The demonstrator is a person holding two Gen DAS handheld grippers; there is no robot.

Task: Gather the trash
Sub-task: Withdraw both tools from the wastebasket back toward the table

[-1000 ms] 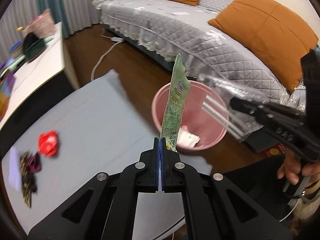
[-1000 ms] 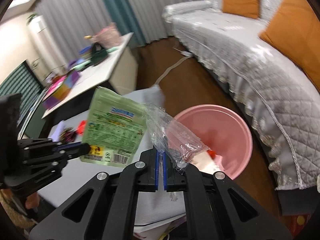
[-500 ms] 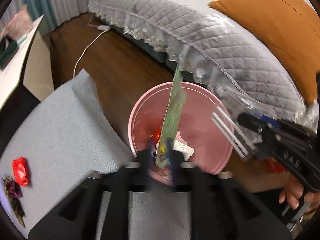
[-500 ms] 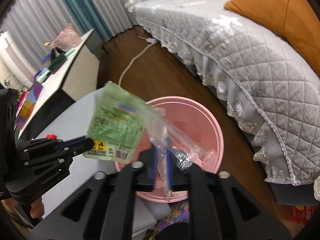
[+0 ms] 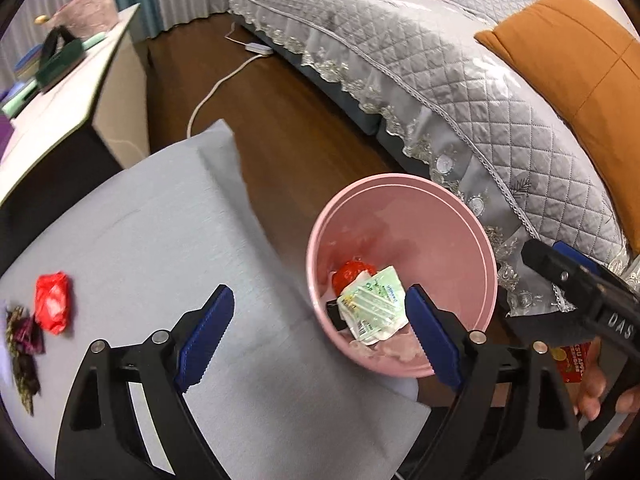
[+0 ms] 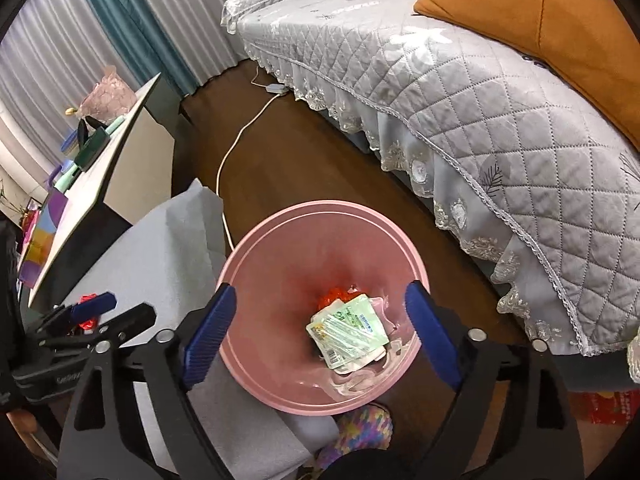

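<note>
The pink bin (image 6: 320, 384) stood on the dark wooden floor (image 6: 280, 152), hard against the edge of the grey-covered table (image 5: 160, 232) and just in front of the sofa (image 6: 460, 92). Inside it, at the bottom, lay the green-and-white wrapper (image 6: 350, 330) with a clear plastic bag (image 6: 362, 378) crumpled beside it, both resting over a red scrap (image 6: 334, 294).

The sofa wore a quilted grey cover with a lace hem and carried orange cushions (image 5: 576, 60). A white cable (image 5: 218, 84) ran across the floor toward it. To the left a white-topped cabinet (image 5: 68, 92) held a dark green bag (image 5: 56, 60) and other clutter, with grey and teal curtains (image 6: 100, 20) behind.

Still on the table, well apart from the bin, were a red wrapper (image 5: 52, 306) and a dark, crumpled wrapper (image 5: 22, 344) just beside it.

The left gripper (image 5: 318, 320) hung over the near rim of the bin, its jaws having just spread wide, with nothing between them. The right gripper (image 6: 322, 316) was poised directly above the bin mouth, its jaws likewise just opened wide and empty. A hand (image 5: 600, 396) showed at the right gripper's handle.
</note>
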